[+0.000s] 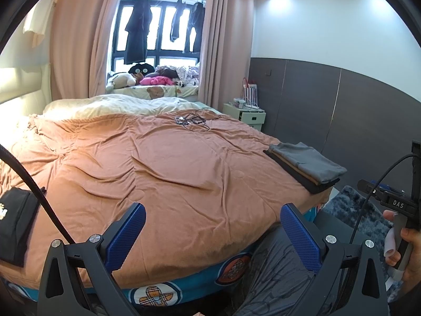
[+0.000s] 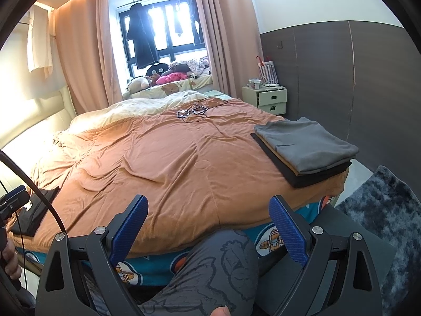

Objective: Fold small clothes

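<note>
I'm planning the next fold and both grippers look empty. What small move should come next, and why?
Probably swing the left gripper toward the black garment at the bed's left edge. Both it and the right gripper are open and hold nothing, the middle of the orange blanket lies bare, and the folded stack on the right looks finished.

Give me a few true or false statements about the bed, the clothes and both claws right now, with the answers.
1. Both the left claw and right claw are open and empty. True.
2. The folded stack has a grey garment on top. True.
3. That stack sits on the floor rug. False: it lies on the brown blanket, near the bed's right edge.
4. The black garment lies at the bed's left edge. True.
5. The curtains are shut. False: they are parted.
</note>
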`<state>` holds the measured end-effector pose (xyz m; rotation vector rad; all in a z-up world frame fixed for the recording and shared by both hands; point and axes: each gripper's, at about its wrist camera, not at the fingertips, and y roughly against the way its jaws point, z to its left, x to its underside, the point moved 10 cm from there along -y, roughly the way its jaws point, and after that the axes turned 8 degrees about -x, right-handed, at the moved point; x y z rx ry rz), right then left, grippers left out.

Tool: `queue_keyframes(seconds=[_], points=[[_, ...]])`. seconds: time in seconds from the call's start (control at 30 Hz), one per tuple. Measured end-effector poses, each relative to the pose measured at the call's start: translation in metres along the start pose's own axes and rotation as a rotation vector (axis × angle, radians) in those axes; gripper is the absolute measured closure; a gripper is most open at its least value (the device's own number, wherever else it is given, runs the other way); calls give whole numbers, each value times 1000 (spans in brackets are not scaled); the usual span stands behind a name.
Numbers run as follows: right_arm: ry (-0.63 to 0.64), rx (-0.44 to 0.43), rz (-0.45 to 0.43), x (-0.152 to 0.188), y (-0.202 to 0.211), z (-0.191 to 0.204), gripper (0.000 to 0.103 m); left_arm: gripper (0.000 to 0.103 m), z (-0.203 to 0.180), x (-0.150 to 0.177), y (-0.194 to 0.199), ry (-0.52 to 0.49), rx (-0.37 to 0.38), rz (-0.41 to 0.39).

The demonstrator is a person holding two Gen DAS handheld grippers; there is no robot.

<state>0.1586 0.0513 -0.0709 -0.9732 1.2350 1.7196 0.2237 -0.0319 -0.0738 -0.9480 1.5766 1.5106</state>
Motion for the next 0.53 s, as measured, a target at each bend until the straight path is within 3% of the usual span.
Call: queue_keyframes(seconds=[0.53], points=[[-5,8,14,3,-2,-1,10,0,5,3,-5,-19,-4,19]])
